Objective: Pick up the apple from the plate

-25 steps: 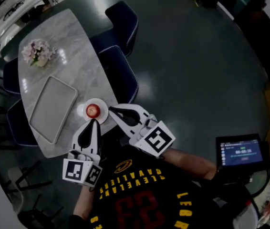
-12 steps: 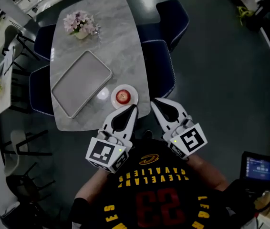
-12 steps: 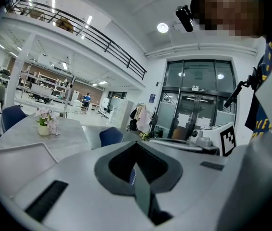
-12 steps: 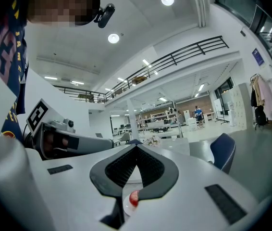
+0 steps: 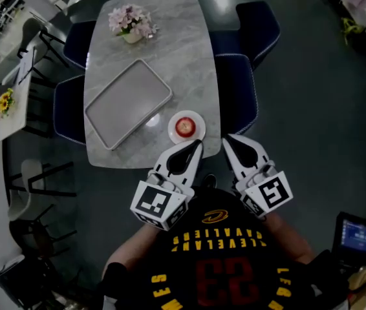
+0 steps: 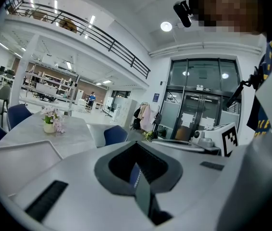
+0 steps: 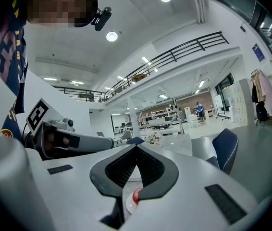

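A red apple sits on a small white plate at the near edge of the marble table. My left gripper is shut and empty, with its tip just short of the plate's near rim. My right gripper is also shut and empty, level with the table's corner and to the right of the plate. In the right gripper view the apple and plate show through the slot below the closed tips. The left gripper view shows its jaws together and no apple.
A grey rectangular tray lies left of the plate, and a pot of pink flowers stands at the far end. Dark blue chairs stand along the table's right and left sides. A tablet screen glows at lower right.
The head view has swung, so the table now stands more upright and higher in the picture. Both grippers stay shut near the plate, now side by side.
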The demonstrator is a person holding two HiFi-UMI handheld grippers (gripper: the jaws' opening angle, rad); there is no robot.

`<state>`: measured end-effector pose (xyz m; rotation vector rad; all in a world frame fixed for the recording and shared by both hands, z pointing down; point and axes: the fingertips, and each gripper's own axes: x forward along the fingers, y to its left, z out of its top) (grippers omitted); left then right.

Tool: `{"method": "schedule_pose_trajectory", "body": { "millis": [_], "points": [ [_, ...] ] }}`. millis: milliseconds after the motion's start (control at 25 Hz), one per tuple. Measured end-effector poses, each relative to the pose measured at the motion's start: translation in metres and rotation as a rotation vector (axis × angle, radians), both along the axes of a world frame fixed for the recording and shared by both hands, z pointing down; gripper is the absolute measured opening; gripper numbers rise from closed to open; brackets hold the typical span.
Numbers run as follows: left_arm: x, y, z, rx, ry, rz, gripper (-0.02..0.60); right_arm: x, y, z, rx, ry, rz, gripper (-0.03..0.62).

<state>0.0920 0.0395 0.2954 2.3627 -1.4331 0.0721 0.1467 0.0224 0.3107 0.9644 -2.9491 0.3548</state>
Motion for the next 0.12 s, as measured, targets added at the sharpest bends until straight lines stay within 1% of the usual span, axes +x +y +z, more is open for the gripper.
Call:
{"method": "schedule_pose_trajectory", "body": {
  "millis": [120],
  "points": [
    [-0.0098, -0.0096, 0.006, -0.035, -0.002, -0.016, 0.0, -0.0057, -0.0085, 0.0085, -0.023, -0.004, 0.008, 0.005]
  ]
}}
